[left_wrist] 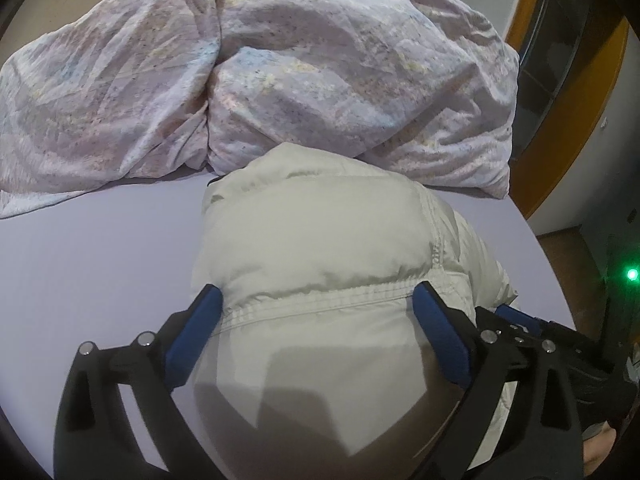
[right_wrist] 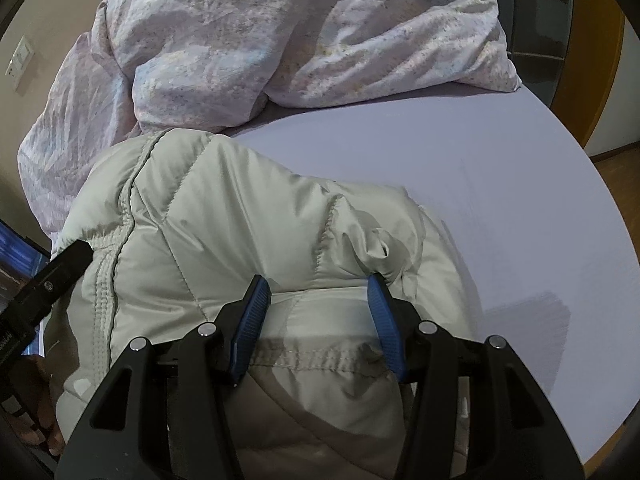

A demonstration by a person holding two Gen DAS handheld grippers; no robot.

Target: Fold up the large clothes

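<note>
My left gripper [left_wrist: 318, 300] has its fingers spread wide around a bulge of the puffy pale jacket [left_wrist: 320, 240], and my right gripper [right_wrist: 318, 292] straddles another bulge, released too; I judge both are set to pinch thick padding for a fold. The jacket lies on the lilac bed sheet [right_wrist: 500, 184]. Beyond the jacket sits a crumpled duvet [left_wrist: 280, 60], then an orange-trimmed wall [left_wrist: 576, 92].

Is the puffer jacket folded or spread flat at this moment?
Folded into a bulky bundle: the jacket lies doubled on the bed sheet, layers stacked, no sleeves spread out. Both the left gripper and right gripper straddle it, open.
</note>
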